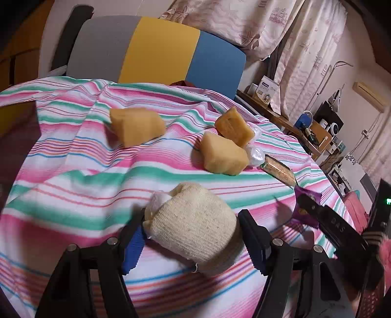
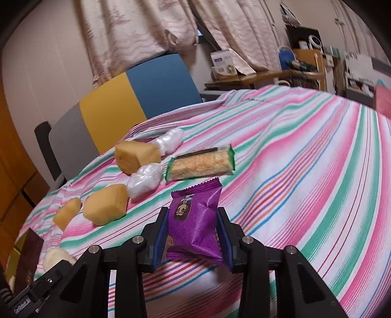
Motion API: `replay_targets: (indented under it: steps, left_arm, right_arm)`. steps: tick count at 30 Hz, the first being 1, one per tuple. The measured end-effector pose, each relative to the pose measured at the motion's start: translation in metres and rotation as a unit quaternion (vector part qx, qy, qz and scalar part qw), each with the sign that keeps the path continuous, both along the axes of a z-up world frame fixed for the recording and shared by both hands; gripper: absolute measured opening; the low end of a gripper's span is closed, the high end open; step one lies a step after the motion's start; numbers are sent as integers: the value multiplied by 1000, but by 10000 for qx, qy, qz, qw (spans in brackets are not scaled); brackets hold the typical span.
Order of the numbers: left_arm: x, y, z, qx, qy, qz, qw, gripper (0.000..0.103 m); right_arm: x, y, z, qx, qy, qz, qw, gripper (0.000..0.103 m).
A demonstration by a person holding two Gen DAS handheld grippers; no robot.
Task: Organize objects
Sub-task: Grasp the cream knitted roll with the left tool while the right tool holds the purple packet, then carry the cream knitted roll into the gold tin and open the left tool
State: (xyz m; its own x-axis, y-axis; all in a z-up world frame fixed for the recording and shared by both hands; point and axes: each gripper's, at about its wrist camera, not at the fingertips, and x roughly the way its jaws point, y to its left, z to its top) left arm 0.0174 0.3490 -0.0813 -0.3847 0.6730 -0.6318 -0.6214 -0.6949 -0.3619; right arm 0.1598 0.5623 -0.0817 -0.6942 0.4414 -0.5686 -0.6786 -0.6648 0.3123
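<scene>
A cream knitted pouch (image 1: 193, 220), stuffed full and rounded, sits between the fingers of the left gripper (image 1: 193, 234), with a bit of white plastic showing at its far end. The left blue ridged pad (image 1: 133, 247) touches its side and the right finger lies against the other side, so the jaws are clamped on the pouch, which is raised a little above the striped bedsheet (image 1: 73, 156).

The right gripper (image 2: 193, 234) has its jaws closed on a purple snack packet (image 2: 195, 220), held upright with the blue pads pressing on both of its edges and its crimped top pointing away from the camera. In the left wrist view the same packet (image 1: 305, 208) shows at the right edge, behind the right gripper's black finger.

Beyond the purple packet, on the sheet, lies a green-edged wafer bar wrapper (image 2: 200, 164), roughly crosswise. To its left lie two pearly white plastic bundles (image 2: 146, 181), each touching a yellow sponge-like block (image 2: 105, 205); the farther block (image 2: 136, 156) sits just beside the farther bundle (image 2: 171, 140). A third yellow block (image 2: 67, 212) lies apart, farther left. In the left wrist view the three blocks spread across the sheet, two close together at the right (image 1: 224, 156) and one well apart at the left (image 1: 136, 126).

Behind the bed stands a headboard (image 1: 156, 49) in grey, yellow and blue panels, with patterned curtains (image 1: 244, 22) above and a cluttered wooden shelf (image 1: 293, 124) along the wall.
</scene>
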Motion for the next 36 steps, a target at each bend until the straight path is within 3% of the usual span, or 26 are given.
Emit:
replay_targets:
  steps: [12, 16, 23, 29, 36]
  left_arm:
    - [13, -32, -3, 156, 58, 19, 9999, 72]
    - [23, -40, 0, 37, 239, -104, 9997, 72]
    - [39, -64, 3, 99, 111, -171, 9997, 72]
    - [56, -81, 9, 91, 238, -299, 9992, 72]
    - [58, -115, 29, 345, 349, -181, 9986, 72]
  right_arm:
    - [-23, -64, 10, 650, -303, 1158, 9907, 38]
    - [-29, -74, 7, 837, -451, 1265, 9874, 38]
    - [-32, -77, 5, 898, -620, 1227, 9864, 38]
    - [-38, -87, 6, 1102, -722, 1345, 9821, 38]
    - [-45, -99, 4, 1032, -819, 1749, 9757, 38]
